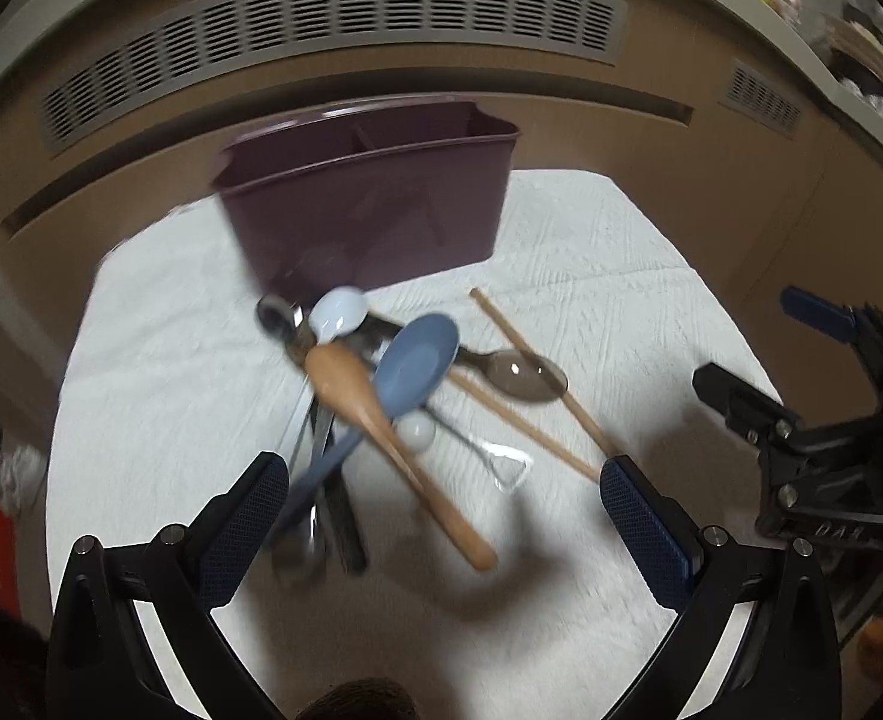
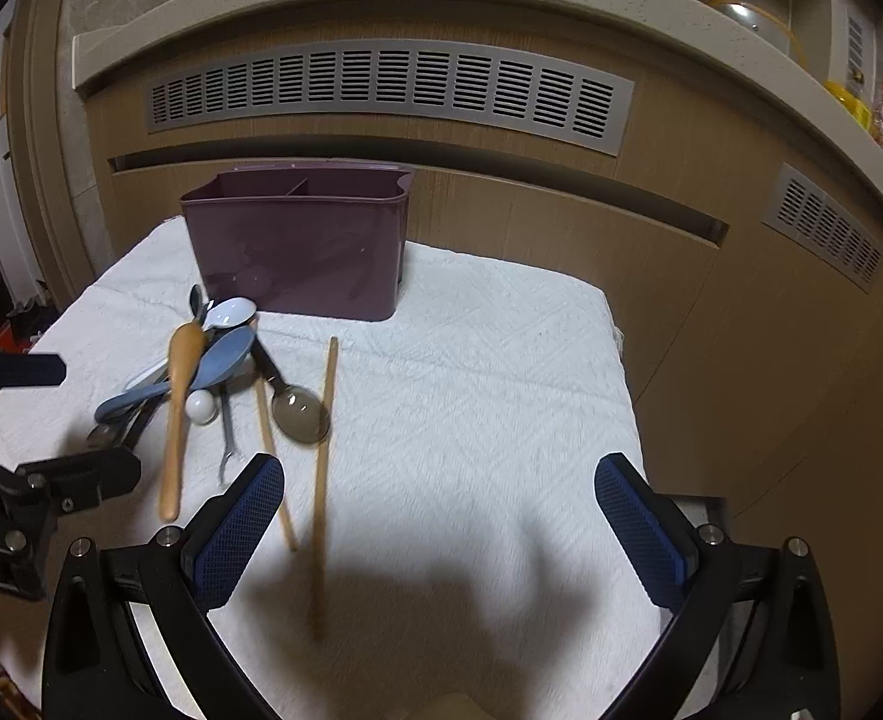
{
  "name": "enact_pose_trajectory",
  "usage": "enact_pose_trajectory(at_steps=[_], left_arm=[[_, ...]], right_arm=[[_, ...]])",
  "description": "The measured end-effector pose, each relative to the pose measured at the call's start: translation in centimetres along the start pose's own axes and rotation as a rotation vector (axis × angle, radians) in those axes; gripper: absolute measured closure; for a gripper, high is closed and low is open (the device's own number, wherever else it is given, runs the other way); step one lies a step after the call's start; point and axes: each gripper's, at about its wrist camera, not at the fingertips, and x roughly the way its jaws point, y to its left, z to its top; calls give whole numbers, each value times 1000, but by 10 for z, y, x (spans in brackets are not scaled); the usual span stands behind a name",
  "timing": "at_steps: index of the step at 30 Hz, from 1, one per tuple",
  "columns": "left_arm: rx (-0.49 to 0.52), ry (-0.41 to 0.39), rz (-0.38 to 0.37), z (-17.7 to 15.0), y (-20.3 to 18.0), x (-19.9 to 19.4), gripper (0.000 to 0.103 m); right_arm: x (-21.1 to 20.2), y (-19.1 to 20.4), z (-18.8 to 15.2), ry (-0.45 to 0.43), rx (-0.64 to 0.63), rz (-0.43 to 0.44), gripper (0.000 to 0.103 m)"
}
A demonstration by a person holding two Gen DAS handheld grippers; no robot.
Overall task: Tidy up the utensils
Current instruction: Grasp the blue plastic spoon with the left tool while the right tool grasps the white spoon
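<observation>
Your sorting has hardly begun: the purple caddy (image 2: 297, 246) stands at 12 o'clock on the towel-covered bench (image 2: 471, 360) and looks empty as far as its rim shows. All the utensils lie loose in front of it, the wooden spoon (image 1: 381, 444), blue spoon (image 1: 417, 360), white spoon (image 1: 336, 309) and chopsticks (image 2: 324, 450) among them. Your left claw (image 1: 441, 510) and right claw (image 2: 438, 510) both hover spread wide, holding nothing; the only writing is a partial, blurred label on each claw body.
</observation>
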Motion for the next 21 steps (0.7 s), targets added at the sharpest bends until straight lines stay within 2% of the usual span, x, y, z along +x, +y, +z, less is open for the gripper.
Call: enact_pose_trajectory(at_steps=[4,5,6,8,9,11,16,19,20,21], left_arm=[[173,54,-46,19,-4,24,1],[211,85,-53,24,-7,31,4],[222,102,-58,27,-8,36,12],[215,124,-42,36,-8,46,19],[213,129,-30,38,-8,51,19],[214,140,-15,43,-8,61,20],[157,166,-26,51,1,78,35],[132,170,-39,50,10,82,54],[126,169,-46,49,13,81,64],[113,168,-57,47,17,79,65]], right_arm=[[22,-18,16,50,27,19,0],[27,-23,18,68,35,26,0],[32,-29,19,84,41,31,0],[39,-38,20,105,48,30,1],[42,-43,20,116,51,32,2],[48,-47,20,145,55,50,9],[65,-46,14,236,46,96,30],[76,-42,13,288,75,153,38],[78,-40,13,297,80,170,38],[79,-37,13,299,78,176,39]])
